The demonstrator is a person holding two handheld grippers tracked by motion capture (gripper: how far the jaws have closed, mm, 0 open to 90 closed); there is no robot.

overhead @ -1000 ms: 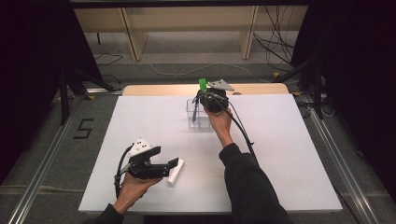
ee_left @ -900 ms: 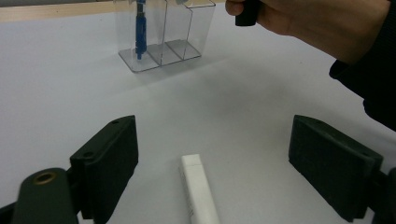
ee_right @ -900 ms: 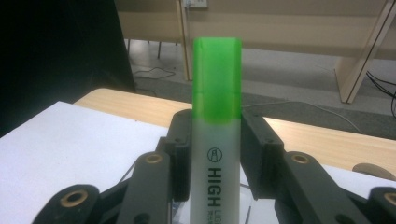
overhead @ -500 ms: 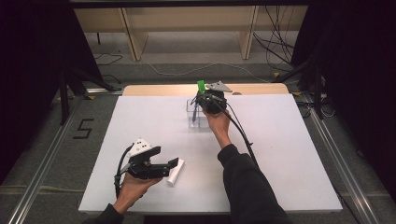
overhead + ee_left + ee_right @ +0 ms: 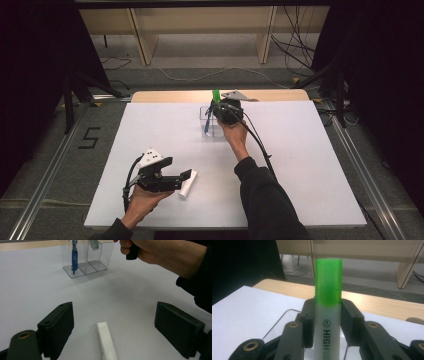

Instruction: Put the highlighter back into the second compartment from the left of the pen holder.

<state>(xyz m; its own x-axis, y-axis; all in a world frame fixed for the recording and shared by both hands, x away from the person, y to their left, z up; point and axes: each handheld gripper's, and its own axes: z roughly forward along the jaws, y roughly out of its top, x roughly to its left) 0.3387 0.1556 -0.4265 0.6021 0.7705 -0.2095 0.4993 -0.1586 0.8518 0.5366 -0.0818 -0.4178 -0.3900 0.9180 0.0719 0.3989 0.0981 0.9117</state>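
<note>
A green-capped highlighter [image 5: 328, 282] with a white body stands upright between the jaws of my right gripper [image 5: 328, 322], which is shut on it. In the high view that gripper [image 5: 223, 111] holds the highlighter [image 5: 216, 95] over a clear plastic organizer [image 5: 209, 125] at the table's far middle. The highlighter's lower end [image 5: 94, 244] dips into one compartment of the organizer [image 5: 96, 263]; a blue pen [image 5: 74, 255] stands in another. My left gripper [image 5: 115, 315] is open near the front edge, its jaws on either side of a white marker [image 5: 106, 342] lying flat. The high view shows that gripper [image 5: 186, 176] beside the marker [image 5: 188, 184].
The white table top [image 5: 310, 165] has a wooden strip [image 5: 170, 96] along its far edge. A cable [image 5: 260, 145] trails from the right gripper along the forearm. Shelving legs and floor cables lie beyond the table.
The right gripper has sunk slightly with the highlighter toward the organizer. The left gripper and the white marker have stayed put.
</note>
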